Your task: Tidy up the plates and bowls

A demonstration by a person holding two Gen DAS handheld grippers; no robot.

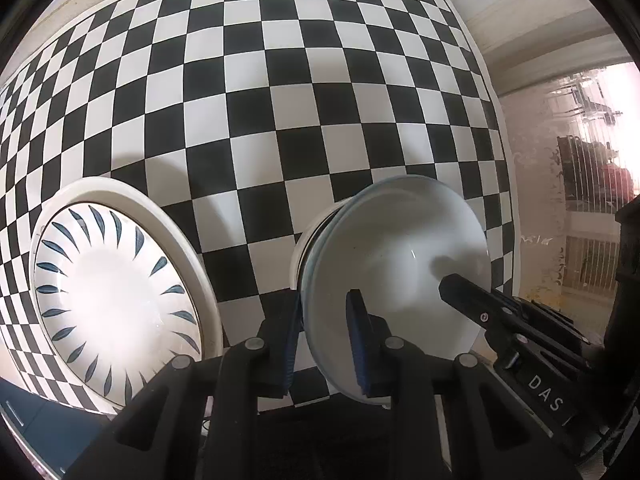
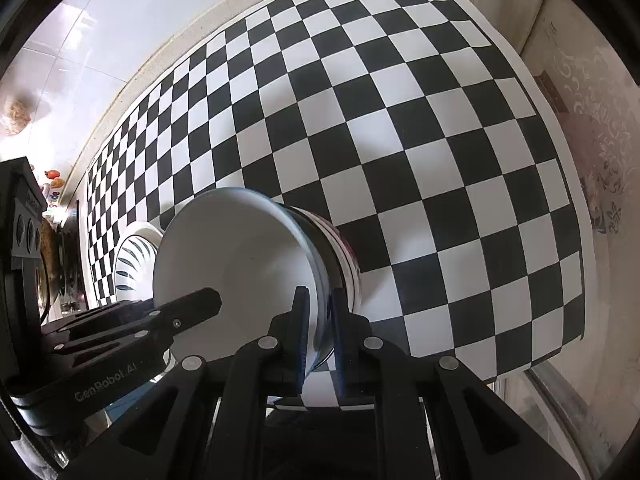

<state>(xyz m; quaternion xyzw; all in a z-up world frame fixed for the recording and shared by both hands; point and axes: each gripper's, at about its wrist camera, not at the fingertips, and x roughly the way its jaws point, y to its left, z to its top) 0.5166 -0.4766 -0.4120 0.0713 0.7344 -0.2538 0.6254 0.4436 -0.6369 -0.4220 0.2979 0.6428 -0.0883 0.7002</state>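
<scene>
Left wrist view: a black-and-white checkered mat (image 1: 280,120) is seen spread far beyond the gripper, filling most of the picture, with pale floor past its right edge.

Ahead and to the left of the left gripper (image 1: 326,336), one large plate (image 1: 116,304) with dark blue leaf marks around its well is seen lying flat on the mat, face up; a wider cream rim is seen around it, and it cannot be told whether that is a second plate underneath.

Between the fingers, one white bowl (image 1: 396,264) is held. Its rim is clamped by the blue pads, one pad outside the wall and one inside, so the left gripper is closed on the bowl. The bowl's mouth is turned toward the cameras, and its axis runs from the cameras toward the mat. Behind it a second bowl is seen, with the white one nested in it.

In the right wrist view, the right gripper (image 2: 320,332) is closed on the opposite side of the same rim (image 2: 316,264). The second bowl (image 2: 340,256), dark-banded on its outside, is seen just beyond the pads. The left gripper's finger is seen reaching into the bowl from the left.
</scene>
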